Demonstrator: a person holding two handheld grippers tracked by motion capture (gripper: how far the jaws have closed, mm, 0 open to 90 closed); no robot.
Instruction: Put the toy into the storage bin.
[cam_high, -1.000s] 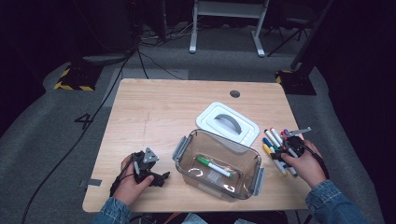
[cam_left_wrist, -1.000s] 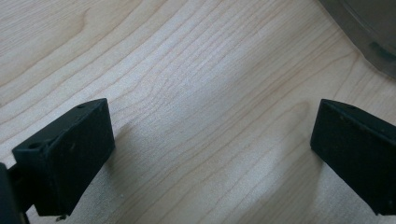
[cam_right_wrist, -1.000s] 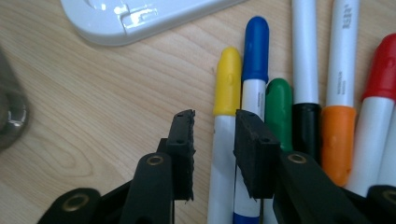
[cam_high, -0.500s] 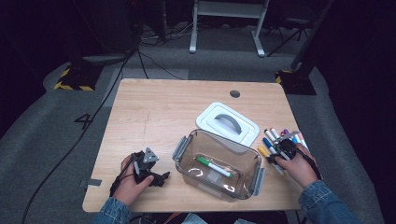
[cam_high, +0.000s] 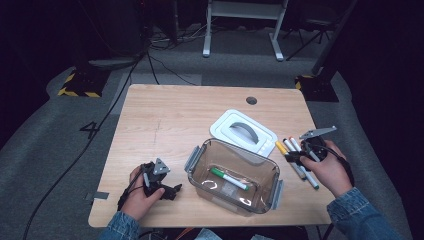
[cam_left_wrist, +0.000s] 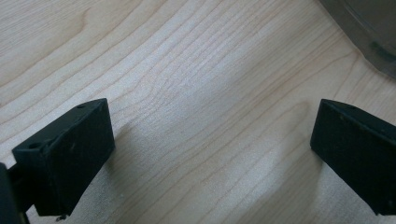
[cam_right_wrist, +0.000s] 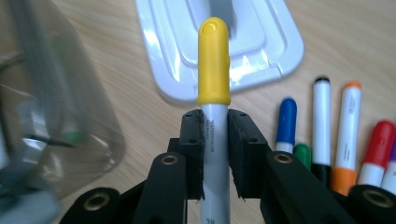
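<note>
Gripping yellow-capped marker (cam_right_wrist: 214, 93) between closed pads: right claw (cam_right_wrist: 215, 149), above the loose markers (cam_high: 300, 160), right of clear container (cam_high: 232, 175) | left claw (cam_left_wrist: 210, 154): jaws wide apart, nothing between, low over counter (cam_high: 165, 115) | white lid (cam_high: 243, 132): behind container

- The marker (cam_right_wrist: 214, 93) between the black fingers (cam_right_wrist: 191, 140) of the right gripper (cam_right_wrist: 215, 154) has a yellow cap and a white barrel with small dark print.
- The row of markers (cam_right_wrist: 336, 135) on the worktop (cam_high: 165, 120) shows caps of blue, green, black, orange and red (white barrels throughout).
- The worktop is pale wood with a flowing grain.
- The lid (cam_high: 243, 131) is white with a grey handle.
- The container (cam_high: 232, 176) is clear, with grey clips, and holds a green-capped marker (cam_high: 228, 178).
- The left gripper (cam_left_wrist: 210, 154) has matte black fingers (cam_left_wrist: 70, 154).
</note>
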